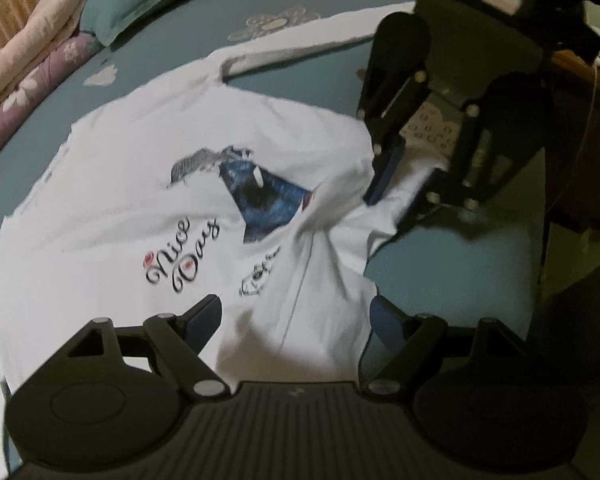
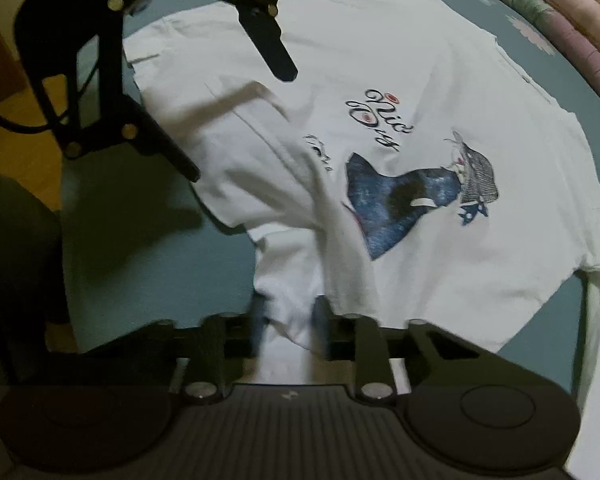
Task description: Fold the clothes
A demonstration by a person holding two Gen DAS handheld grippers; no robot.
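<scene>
The right gripper (image 2: 286,322) is clenched on a bunched fold of the white T-shirt (image 1: 148,184), which lies print-up on the blue bedsheet (image 1: 440,264) ahead of both tools, while the left gripper (image 1: 296,316) hangs released with its jaws wide over the cloth; a thin pinch could slip, or a one-sided pull could drag the shirt askew and crease it. How many layers the right pads hold is blurred, and the far sleeve (image 1: 308,36) runs behind the right gripper out of sight
</scene>
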